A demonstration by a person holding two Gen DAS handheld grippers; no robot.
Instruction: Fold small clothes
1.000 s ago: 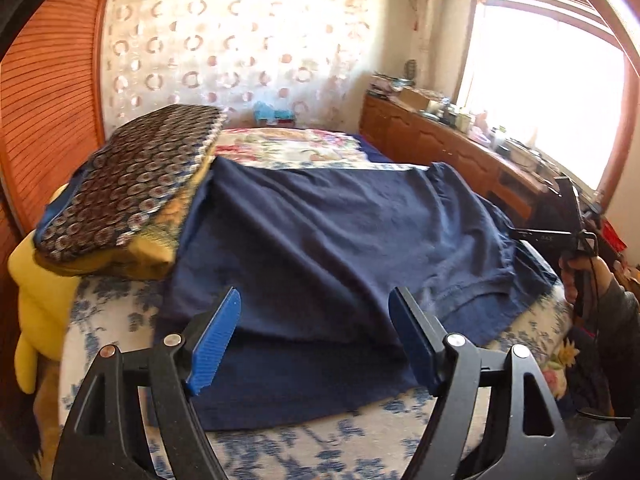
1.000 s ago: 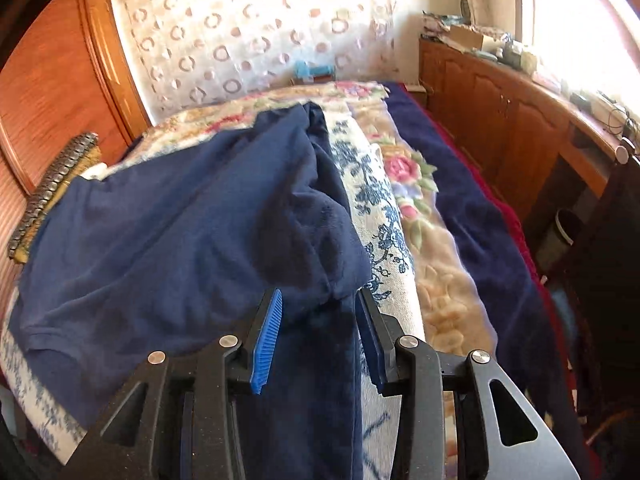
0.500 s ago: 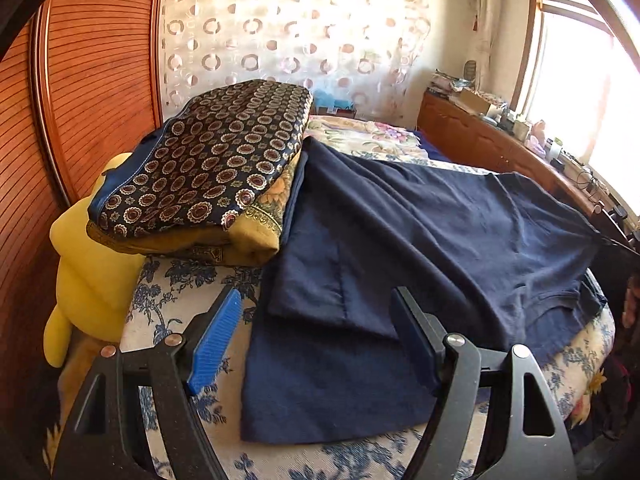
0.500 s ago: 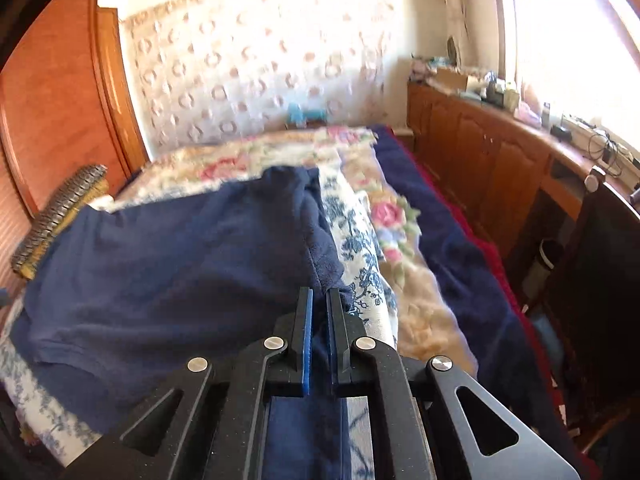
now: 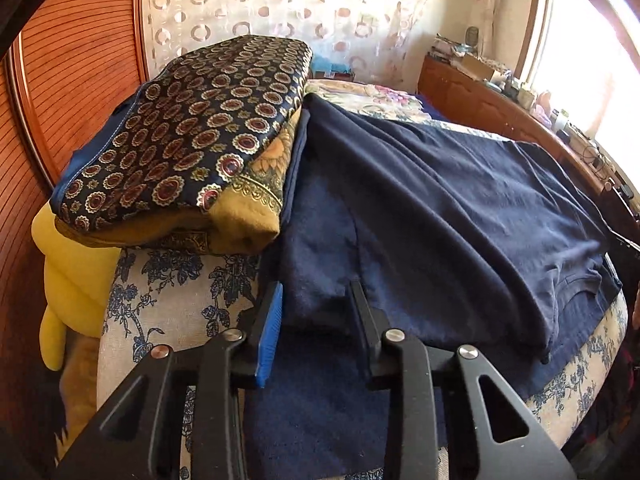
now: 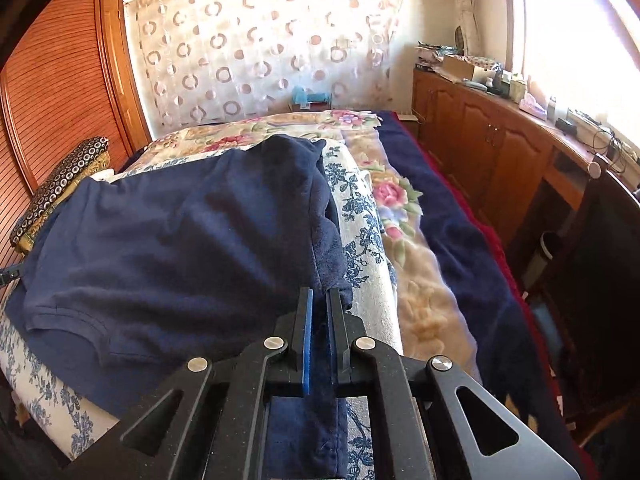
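A navy blue shirt (image 5: 460,216) lies spread over a rolled floral bedding pile (image 5: 168,292); it also shows in the right wrist view (image 6: 168,248). My left gripper (image 5: 316,300) straddles the shirt's left edge with its jaws partly closed around the cloth, a gap still between them. My right gripper (image 6: 320,300) is shut on the shirt's right edge, the navy cloth pinched between the blue pads.
A folded patterned blanket stack (image 5: 188,140) lies left of the shirt, over a yellow plush (image 5: 72,272). A floral bedspread (image 6: 404,216) and dark blanket (image 6: 460,248) cover the bed to the right. Wooden cabinets (image 6: 492,152) line the window wall.
My left gripper has moved left to the shirt's left edge and narrowed its jaws around it. My right gripper closed on the shirt's right edge and stays shut.
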